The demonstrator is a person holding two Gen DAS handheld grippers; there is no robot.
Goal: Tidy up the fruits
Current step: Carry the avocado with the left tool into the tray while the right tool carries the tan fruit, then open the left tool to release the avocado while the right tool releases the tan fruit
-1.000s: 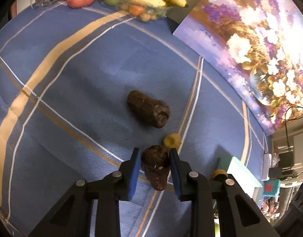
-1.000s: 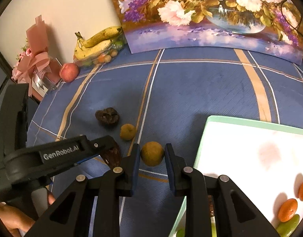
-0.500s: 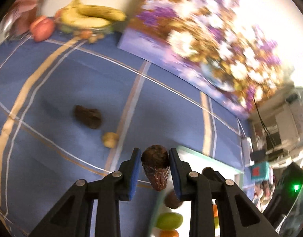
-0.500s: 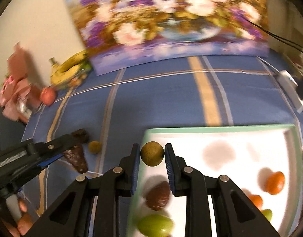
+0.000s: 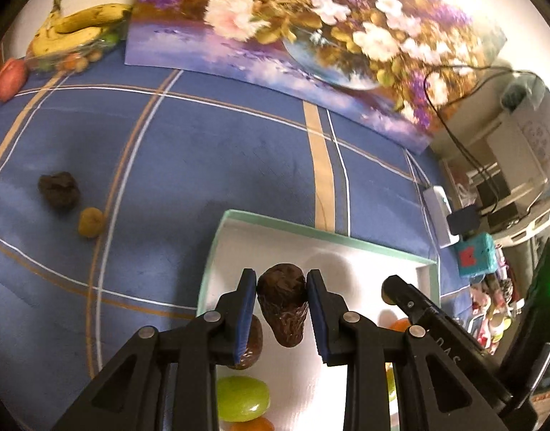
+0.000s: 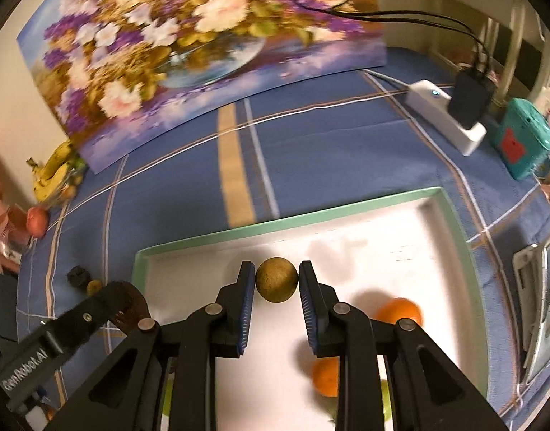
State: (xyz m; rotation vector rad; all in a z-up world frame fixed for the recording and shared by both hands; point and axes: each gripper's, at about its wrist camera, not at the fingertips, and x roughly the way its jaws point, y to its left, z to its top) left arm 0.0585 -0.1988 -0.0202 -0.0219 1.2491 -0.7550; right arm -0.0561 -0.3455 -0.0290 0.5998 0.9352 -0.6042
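Observation:
My left gripper (image 5: 281,287) is shut on a dark brown wrinkled fruit (image 5: 283,305) and holds it above the white tray with a green rim (image 5: 311,231). Below it lie another dark fruit (image 5: 251,344) and a green one (image 5: 241,397). My right gripper (image 6: 276,282) is shut on a round tan fruit (image 6: 276,284) over the same tray (image 6: 293,221), where two orange fruits (image 6: 400,310) rest. A dark fruit (image 5: 57,189) and a small yellow fruit (image 5: 90,222) lie on the blue cloth to the left.
A flower painting (image 5: 311,36) leans at the back. Bananas on a clear box (image 5: 77,32) and a red fruit (image 5: 10,77) sit at the far left. A white power strip with a black plug (image 6: 451,115) and a teal box (image 6: 522,140) lie right of the tray.
Both grippers have carried their fruits to the right, from over the blue cloth to above the white tray. The loose dark and yellow fruits stayed behind on the cloth.

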